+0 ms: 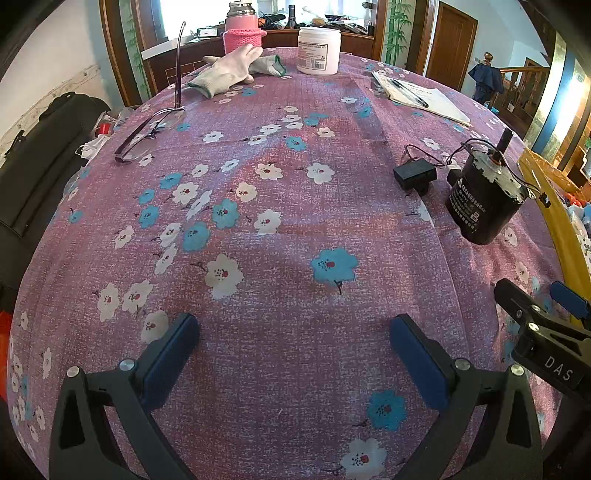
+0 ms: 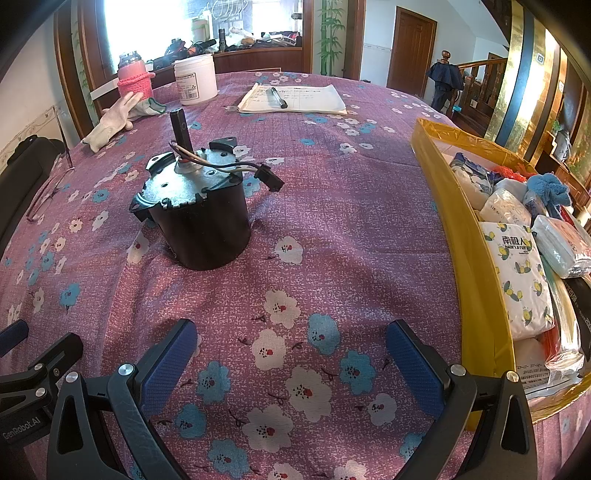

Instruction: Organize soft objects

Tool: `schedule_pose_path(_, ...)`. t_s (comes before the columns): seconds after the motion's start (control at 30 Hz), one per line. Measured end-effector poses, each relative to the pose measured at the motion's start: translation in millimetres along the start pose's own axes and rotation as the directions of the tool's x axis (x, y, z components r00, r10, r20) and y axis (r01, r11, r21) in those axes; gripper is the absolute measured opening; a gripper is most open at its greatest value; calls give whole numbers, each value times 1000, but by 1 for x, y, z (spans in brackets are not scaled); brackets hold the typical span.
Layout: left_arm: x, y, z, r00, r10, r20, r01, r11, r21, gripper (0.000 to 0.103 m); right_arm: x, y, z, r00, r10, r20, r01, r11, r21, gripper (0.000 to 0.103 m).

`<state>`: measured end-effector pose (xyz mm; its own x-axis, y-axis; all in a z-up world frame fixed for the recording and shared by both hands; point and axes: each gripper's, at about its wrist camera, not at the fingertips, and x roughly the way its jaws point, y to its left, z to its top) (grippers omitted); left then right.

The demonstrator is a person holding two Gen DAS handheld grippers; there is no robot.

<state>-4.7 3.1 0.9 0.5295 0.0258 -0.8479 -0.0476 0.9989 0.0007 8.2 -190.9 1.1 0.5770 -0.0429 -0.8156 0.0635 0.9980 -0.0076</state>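
Both claws stood wide open and held nothing: the left gripper (image 1: 294,352) and the right gripper (image 2: 291,354) each hung low over the near part of the cloth, blue pads well apart.

I counted two white gloves (image 1: 236,70) lying together at the far edge of the table, touching the foot of one bottle in a pink knitted sleeve (image 1: 243,35). Just beside it stood one white tub (image 1: 318,50). One pair of glasses (image 1: 153,131) lay folded open on the left side, one arm sticking up. One notebook (image 2: 295,99) lay on the far side with one pen (image 2: 277,96) across it. One black motor (image 2: 197,218) stood upright on the cloth near the right gripper, its shaft pointing up and wires trailing, and the left camera showed one small black box (image 1: 413,176) just beside it.

At the right edge sat one yellow box (image 2: 461,236), packed with soft packets; the number I could not tell, though a lemon-printed tissue pack (image 2: 521,273) and a blue cloth (image 2: 546,186) showed plainly.

The table wore a purple tablecloth (image 1: 280,206) with white and blue flowers. Beyond were a bright window over a cluttered sill, a brown door (image 2: 412,51), and a wooden stair rail.
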Motion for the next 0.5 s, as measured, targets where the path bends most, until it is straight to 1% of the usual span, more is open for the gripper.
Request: schedule_pose_path(0.5, 0, 0, 0, 1000, 0, 0, 0, 1000, 0, 103, 0, 0, 0, 1000, 0, 0, 0, 1000, 0, 102)
